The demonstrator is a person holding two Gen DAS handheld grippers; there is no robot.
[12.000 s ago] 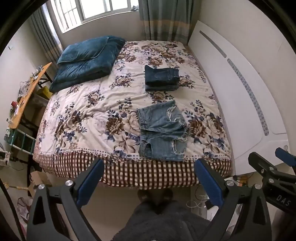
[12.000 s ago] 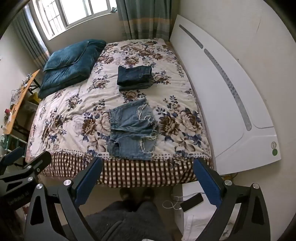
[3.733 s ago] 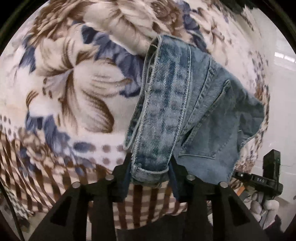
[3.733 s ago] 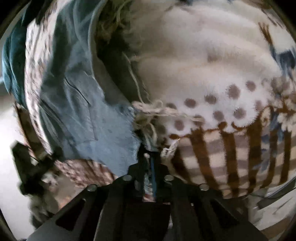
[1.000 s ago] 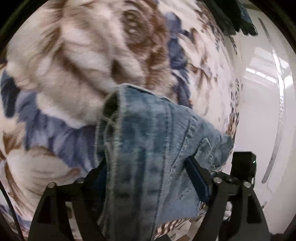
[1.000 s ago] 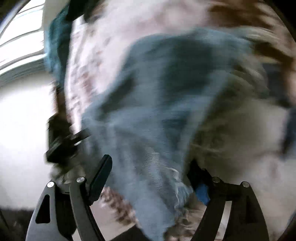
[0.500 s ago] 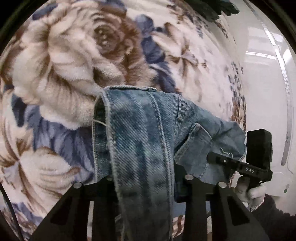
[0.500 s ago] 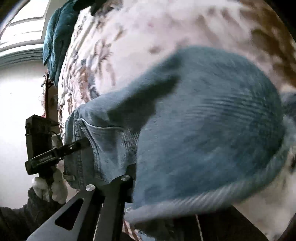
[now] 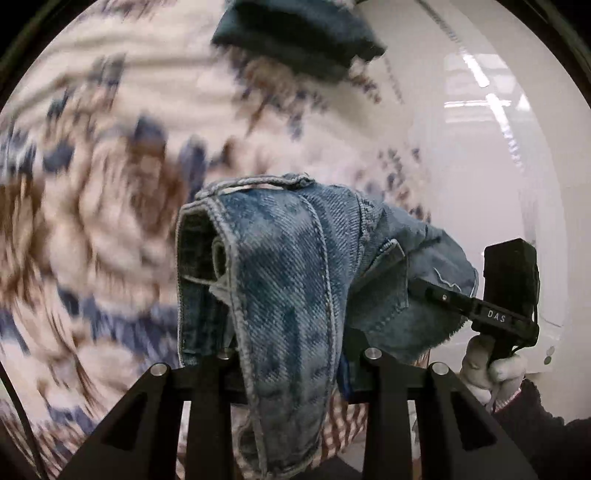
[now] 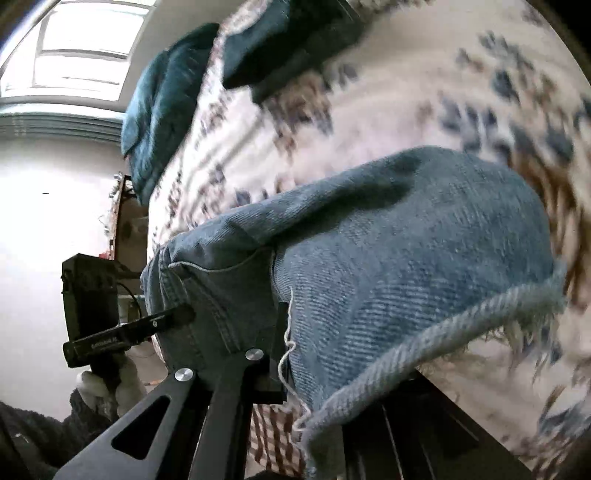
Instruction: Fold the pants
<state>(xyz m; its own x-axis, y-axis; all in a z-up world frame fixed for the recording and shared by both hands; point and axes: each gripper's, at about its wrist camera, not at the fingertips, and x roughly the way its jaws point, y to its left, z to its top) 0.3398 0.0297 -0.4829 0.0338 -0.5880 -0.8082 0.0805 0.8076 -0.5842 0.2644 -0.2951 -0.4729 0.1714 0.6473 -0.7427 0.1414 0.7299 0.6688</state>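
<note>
Both grippers clamp the light denim shorts (image 9: 288, 280): left gripper (image 9: 291, 363) closed on the waistband, right gripper (image 10: 317, 369) closed on the frayed hem. Compared with half a second earlier, the shorts are carried farther up the floral bedspread (image 9: 110, 206), nearer the folded dark jeans (image 9: 295, 33). White headboard (image 9: 480, 147) borders the right.

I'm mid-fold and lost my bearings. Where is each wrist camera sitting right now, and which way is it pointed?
Left wrist: sits behind the left tool, shut on the shorts waistband, facing up the bed toward the folded jeans; the right tool and gloved hand show.
Right wrist: sits behind the right tool, clamped on the frayed hem, facing the pillow and window; the left tool shows.
Shared: shorts, bed, folded jeans, each other's tool.
</note>
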